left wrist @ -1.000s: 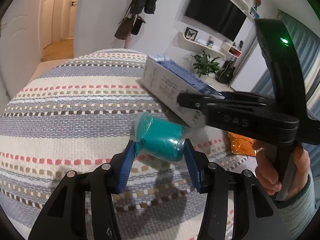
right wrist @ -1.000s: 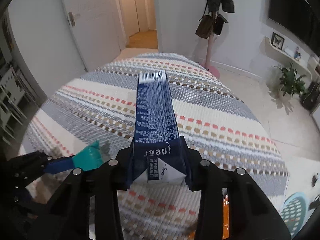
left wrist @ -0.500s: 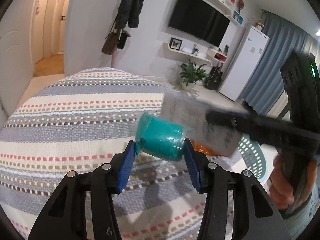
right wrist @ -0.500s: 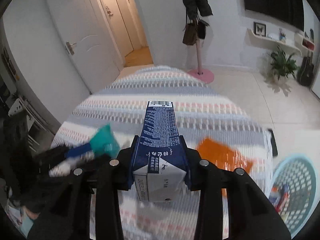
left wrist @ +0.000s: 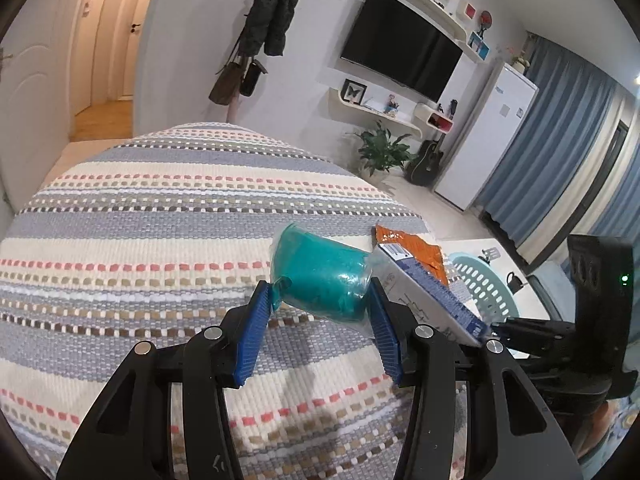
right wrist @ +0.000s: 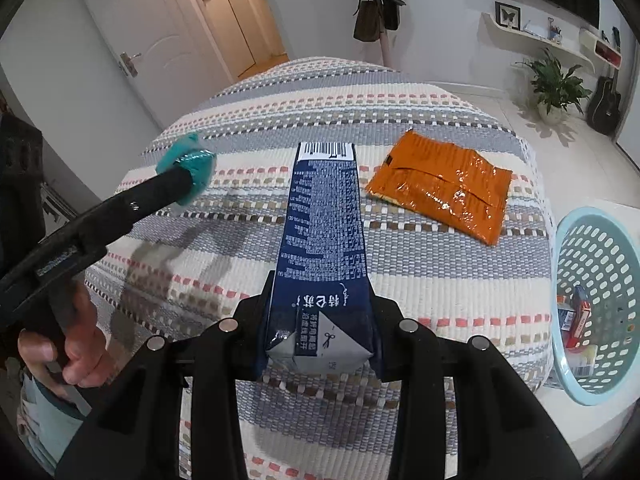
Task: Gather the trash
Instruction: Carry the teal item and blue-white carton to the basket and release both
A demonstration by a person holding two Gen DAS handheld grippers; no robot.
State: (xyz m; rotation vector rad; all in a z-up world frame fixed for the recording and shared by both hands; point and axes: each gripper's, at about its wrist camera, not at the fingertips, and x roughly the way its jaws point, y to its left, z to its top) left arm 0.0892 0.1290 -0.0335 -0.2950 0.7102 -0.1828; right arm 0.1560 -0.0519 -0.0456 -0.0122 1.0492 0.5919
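My left gripper [left wrist: 320, 312] is shut on a teal wrapped roll [left wrist: 320, 280] and holds it above the striped bed cover [left wrist: 140, 240]; the roll also shows in the right wrist view [right wrist: 190, 162]. My right gripper [right wrist: 320, 320] is shut on a dark blue carton [right wrist: 324, 232], held above the bed; the carton also shows in the left wrist view [left wrist: 424, 284]. An orange foil packet [right wrist: 444, 188] lies flat on the bed near its right edge. A pale blue perforated basket [right wrist: 592, 280] stands on the floor beside the bed, with some packaging inside.
The bed cover [right wrist: 420, 280] fills most of both views. A coat stand with bags [left wrist: 244, 72], a potted plant [left wrist: 380, 152], a guitar [left wrist: 424, 160] and a white fridge [left wrist: 488, 136] stand along the far wall. A white door [right wrist: 160, 40] is at the left.
Both grippers have swung right toward the bed's edge, each keeping its load. The orange packet and the basket have come into view. The carton now sits lower and to the right of the teal roll.
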